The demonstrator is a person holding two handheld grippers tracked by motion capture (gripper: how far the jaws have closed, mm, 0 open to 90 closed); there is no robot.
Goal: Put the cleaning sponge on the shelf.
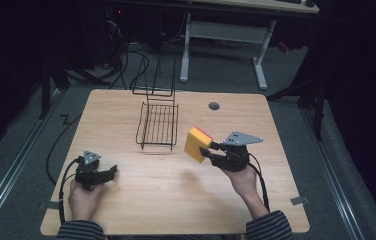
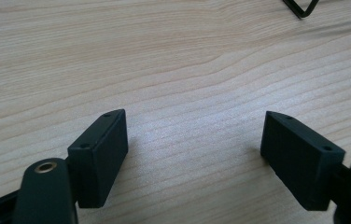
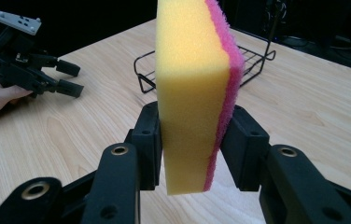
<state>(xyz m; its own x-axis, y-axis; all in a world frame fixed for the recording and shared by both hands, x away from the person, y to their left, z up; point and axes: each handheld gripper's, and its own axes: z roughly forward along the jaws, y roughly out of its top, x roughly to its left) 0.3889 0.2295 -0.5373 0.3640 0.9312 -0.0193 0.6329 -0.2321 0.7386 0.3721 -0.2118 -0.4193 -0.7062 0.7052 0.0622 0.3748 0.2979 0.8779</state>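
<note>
Centrally, on the right half of the wooden tabletop (image 1: 126,210), the right tool (image 1: 209,151) grips a sponge (image 1: 196,144), yellow foam with a pink scouring layer on one face. Its two black jaws press on the sponge's broad faces, one on the yellow foam and the other on the pink layer, near the sponge's lower end; seen in the right gripper view, the sponge (image 3: 194,93) stands upright between the pads and rises well above them. In the high view the sponge is held clear of the tabletop, casting a faint shadow on the wood below, just to the right of a black wire rack (image 1: 158,125). The rack stands on the far middle part of the tabletop, its tall wire back toward the far edge and its barred tray toward the person. Rack and sponge are close but apart.

At the near left, the left tool (image 1: 112,173) lies low on the tabletop in the person's left hand (image 1: 83,197). Its jaws stand wide apart with nothing but bare wood between them, as the left gripper view shows; a corner of the rack (image 2: 302,8) appears at that view's top edge. A striped sleeve (image 1: 271,227) covers the right forearm.
</note>
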